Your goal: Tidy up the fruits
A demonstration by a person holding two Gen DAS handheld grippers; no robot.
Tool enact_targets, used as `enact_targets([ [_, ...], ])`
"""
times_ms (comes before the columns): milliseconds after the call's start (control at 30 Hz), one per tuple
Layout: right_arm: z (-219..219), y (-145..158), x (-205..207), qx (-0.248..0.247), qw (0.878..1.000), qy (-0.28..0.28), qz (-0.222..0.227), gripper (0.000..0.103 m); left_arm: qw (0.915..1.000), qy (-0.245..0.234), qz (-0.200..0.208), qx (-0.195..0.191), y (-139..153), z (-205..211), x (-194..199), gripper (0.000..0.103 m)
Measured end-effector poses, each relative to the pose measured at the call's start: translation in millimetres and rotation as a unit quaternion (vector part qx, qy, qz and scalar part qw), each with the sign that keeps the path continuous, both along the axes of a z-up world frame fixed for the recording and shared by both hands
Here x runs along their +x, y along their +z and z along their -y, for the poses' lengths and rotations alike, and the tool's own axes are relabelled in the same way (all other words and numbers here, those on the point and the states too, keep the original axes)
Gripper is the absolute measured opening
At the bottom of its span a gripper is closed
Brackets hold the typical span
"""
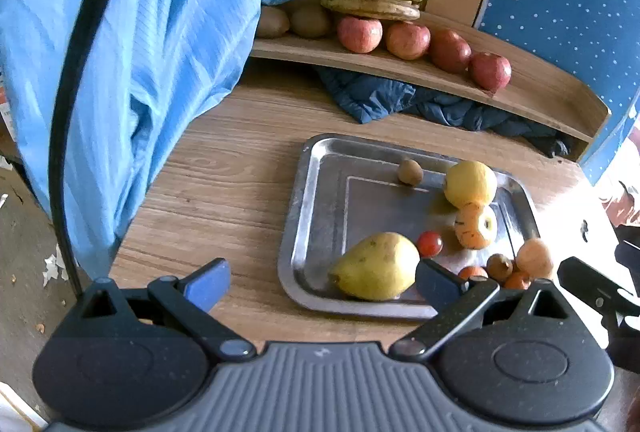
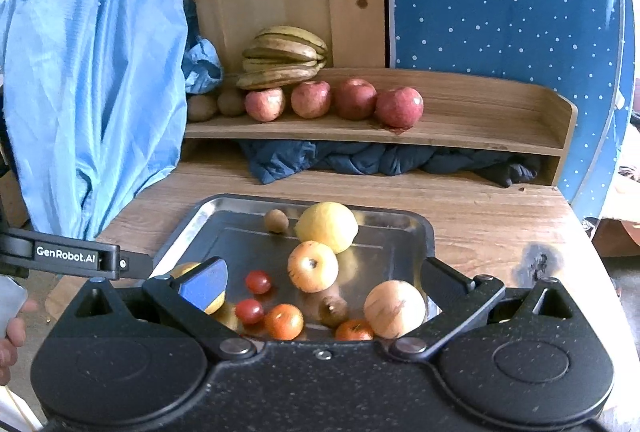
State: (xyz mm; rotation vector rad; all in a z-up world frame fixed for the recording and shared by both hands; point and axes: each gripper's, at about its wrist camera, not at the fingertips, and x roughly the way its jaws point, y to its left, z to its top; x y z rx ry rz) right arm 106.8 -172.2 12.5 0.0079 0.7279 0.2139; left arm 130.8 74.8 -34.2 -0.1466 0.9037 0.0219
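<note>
Tray [image 2: 208, 216] of fruit on table [image 2: 480, 216], before shelf [image 2: 480, 135] of apples [image 2: 356, 99], bananas [image 2: 284, 57].

Tray [image 2: 192, 228] centre open; fruit [image 2: 313, 266] crowds near edge.

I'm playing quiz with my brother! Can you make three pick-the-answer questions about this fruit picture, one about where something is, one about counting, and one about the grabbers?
1. Where are the bananas?
A. on the tray
B. on the shelf, behind the apples
C. on the floor

2. How many red apples sit in the row on the shelf?
A. two
B. four
C. six

3. What are the two grippers doing?
A. both open, holding nothing
B. both shut on fruit
C. one holds the pear

Answers:
1. B, the bunch lies at the back of the shelf, just behind the left end of the apple row.
2. B, four apples show side by side in both views.
3. A, the left gripper and right gripper have fingers spread wide above the tray, and the pear lies on the tray ungripped.
</note>
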Motion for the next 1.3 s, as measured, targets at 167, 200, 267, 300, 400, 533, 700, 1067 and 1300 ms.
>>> enact_targets([
  [167, -4, 4, -18, 0.002, 1.0, -0.007, 0.004, 0.102, 0.9999, -0.008, 0.01, 0.008, 5, -5, -15, 0.101],
  [200, -4, 5, -22, 0.002, 1.0, -0.008, 0.004, 0.102, 0.9998, -0.01, 0.012, 0.009, 6, -6, -18, 0.101],
  [267, -3, 5, -29, 0.003, 1.0, -0.011, 0.003, 0.102, 0.9997, -0.014, 0.018, 0.013, 8, -5, -25, 0.101],
  [300, -3, 5, -33, 0.003, 1.0, -0.013, 0.003, 0.102, 0.9996, -0.016, 0.019, 0.015, 8, -5, -28, 0.101],
  [400, -2, 4, -43, 0.007, 1.0, -0.015, 0.005, 0.102, 0.9993, -0.023, 0.022, 0.02, 9, -4, -38, 0.101],
  [533, -2, 4, -54, 0.008, 1.0, -0.02, 0.002, 0.102, 0.999, -0.029, 0.024, 0.023, 9, -4, -49, 0.101],
  [700, -5, 4, -65, 0.007, 1.0, -0.024, 0.0, 0.102, 0.9987, -0.036, 0.027, 0.024, 10, -6, -59, 0.101],
  [1067, -16, 2, -90, 0.003, 0.999, -0.031, -0.008, 0.102, 0.9972, -0.056, 0.041, 0.027, 9, -14, -79, 0.101],
  [1300, -18, 5, -94, -0.003, 0.999, -0.038, -0.005, 0.102, 0.9968, -0.06, 0.049, 0.022, 11, -19, -88, 0.101],
])
